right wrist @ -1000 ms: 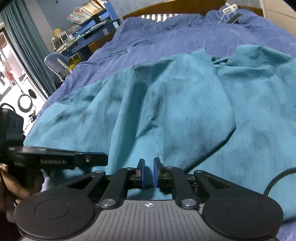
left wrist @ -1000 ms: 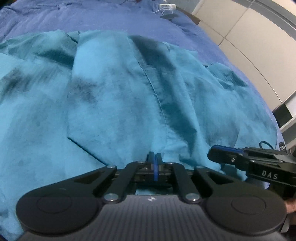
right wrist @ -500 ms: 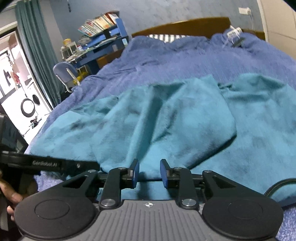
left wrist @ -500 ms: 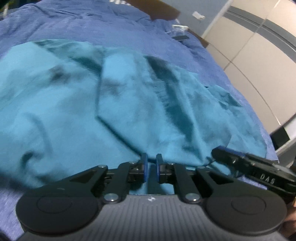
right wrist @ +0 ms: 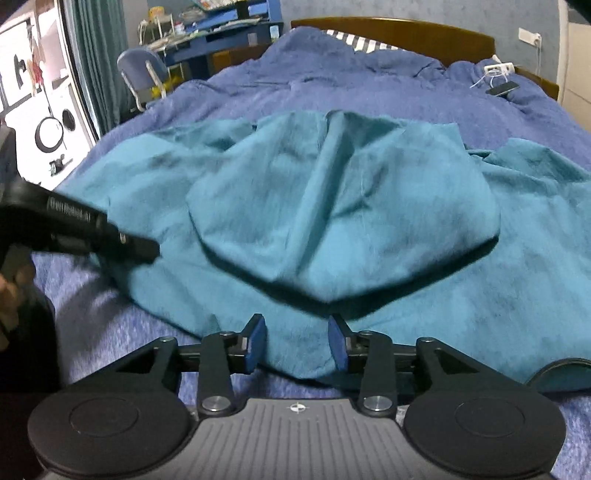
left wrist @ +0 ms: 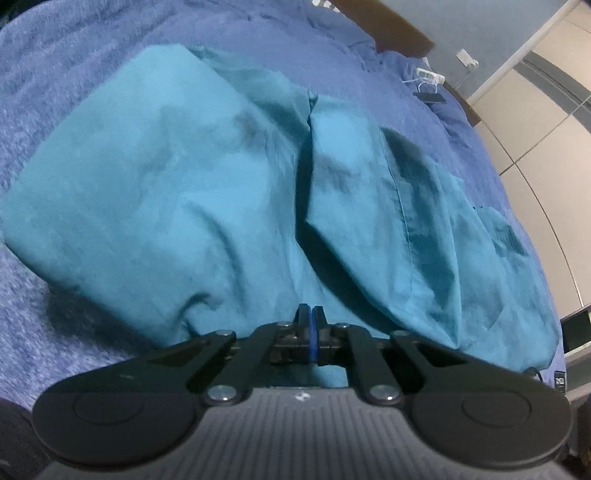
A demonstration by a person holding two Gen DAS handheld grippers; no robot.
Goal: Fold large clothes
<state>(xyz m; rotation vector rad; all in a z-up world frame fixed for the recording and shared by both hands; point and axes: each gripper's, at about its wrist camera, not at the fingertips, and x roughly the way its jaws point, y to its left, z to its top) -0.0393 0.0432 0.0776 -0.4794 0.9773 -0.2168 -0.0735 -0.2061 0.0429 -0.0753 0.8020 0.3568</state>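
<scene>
A large teal garment (left wrist: 207, 192) lies rumpled and partly folded over itself on the blue bed cover (left wrist: 74, 66). It also fills the right wrist view (right wrist: 332, 206), with a folded flap on top. My left gripper (left wrist: 309, 325) is shut, its blue pads pressed together above the garment's near edge; I cannot tell whether cloth is pinched. It also shows at the left of the right wrist view (right wrist: 110, 240). My right gripper (right wrist: 297, 343) is open and empty, just above the garment's near hem.
A wooden headboard (right wrist: 391, 33) stands at the far end of the bed. A phone and charger (right wrist: 502, 88) lie near it. A chair (right wrist: 144, 74) and a cluttered desk (right wrist: 221, 33) stand at the back left. A wardrobe wall (left wrist: 546, 110) is on the right.
Both grippers have pulled back toward the bed's near edge. My right gripper has opened wide and let the cloth go. My left gripper opened briefly and has shut again. The garment lies farther away, folded over.
</scene>
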